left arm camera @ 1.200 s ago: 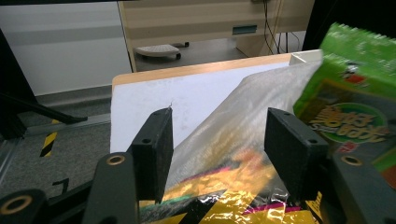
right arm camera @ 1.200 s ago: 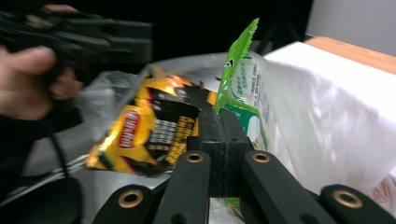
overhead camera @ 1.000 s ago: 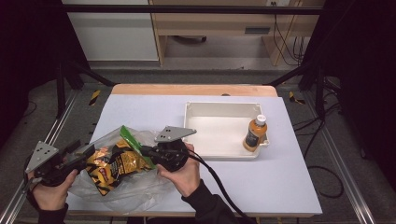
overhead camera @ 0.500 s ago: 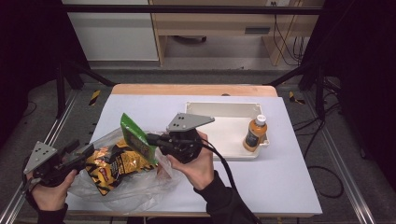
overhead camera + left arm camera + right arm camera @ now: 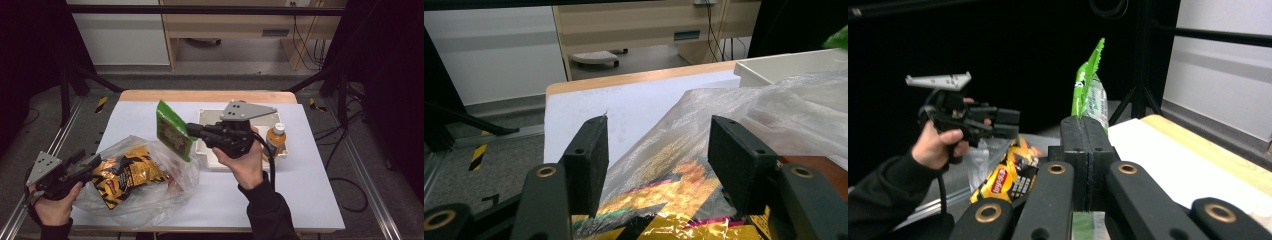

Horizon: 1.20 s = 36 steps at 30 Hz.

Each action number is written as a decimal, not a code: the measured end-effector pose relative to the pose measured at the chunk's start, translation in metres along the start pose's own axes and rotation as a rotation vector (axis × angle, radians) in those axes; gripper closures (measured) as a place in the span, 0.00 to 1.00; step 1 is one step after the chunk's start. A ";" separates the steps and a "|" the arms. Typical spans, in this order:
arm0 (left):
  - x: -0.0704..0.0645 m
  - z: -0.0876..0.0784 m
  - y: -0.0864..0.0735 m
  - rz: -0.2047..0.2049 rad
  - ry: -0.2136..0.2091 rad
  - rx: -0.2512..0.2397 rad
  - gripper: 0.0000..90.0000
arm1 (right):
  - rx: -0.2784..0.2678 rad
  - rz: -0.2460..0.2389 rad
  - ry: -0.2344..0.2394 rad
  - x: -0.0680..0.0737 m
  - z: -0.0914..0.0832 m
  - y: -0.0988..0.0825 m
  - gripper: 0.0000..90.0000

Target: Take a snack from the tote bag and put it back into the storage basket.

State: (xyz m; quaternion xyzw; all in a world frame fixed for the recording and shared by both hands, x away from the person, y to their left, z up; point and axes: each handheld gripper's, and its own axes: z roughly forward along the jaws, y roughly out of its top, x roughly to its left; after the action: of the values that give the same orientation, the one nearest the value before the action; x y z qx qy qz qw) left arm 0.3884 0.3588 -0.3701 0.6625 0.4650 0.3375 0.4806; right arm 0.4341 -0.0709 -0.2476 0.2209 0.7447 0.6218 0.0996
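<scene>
Snacks are being unpacked from a clear plastic bag at the lower left of the high view. My right gripper, at frame centre, is clamped on the lower edge of a green snack packet, which stands upright in the air just left of the white tray. In the right gripper view the jaws meet flat on the packet's edge and the green foil rises above them.

My left gripper, at lower left, sits at the bag's left end. In the left gripper view its jaws stand apart with the bag film and a yellow-and-black chip bag between them; the pads do not look pressed, so I read it as open around the bag, not gripping.

To do this step well, I judge the left gripper should steady the bag while I carry the packet level across to the tray, beside the orange-capped bottle at its right end, lowering before I let go.

The chip bag bears a red oval logo in the right gripper view; its lettering, and the green packet's, is too small to read.
</scene>
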 end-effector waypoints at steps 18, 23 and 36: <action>-0.002 0.000 0.001 0.004 -0.001 -0.002 0.46 | 0.080 0.048 -0.216 -0.062 -0.053 -0.024 1.00; -0.004 0.001 0.001 0.006 -0.001 0.002 0.46 | 0.126 0.073 -0.262 -0.079 -0.056 -0.041 1.00; -0.003 0.000 0.001 0.008 0.000 0.002 0.46 | 0.152 0.117 -0.313 -0.113 -0.061 -0.068 1.00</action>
State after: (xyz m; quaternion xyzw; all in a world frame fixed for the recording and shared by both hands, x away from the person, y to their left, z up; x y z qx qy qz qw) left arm 0.3879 0.3553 -0.3695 0.6648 0.4626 0.3389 0.4788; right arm 0.4941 -0.1849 -0.3148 0.3648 0.7510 0.5264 0.1608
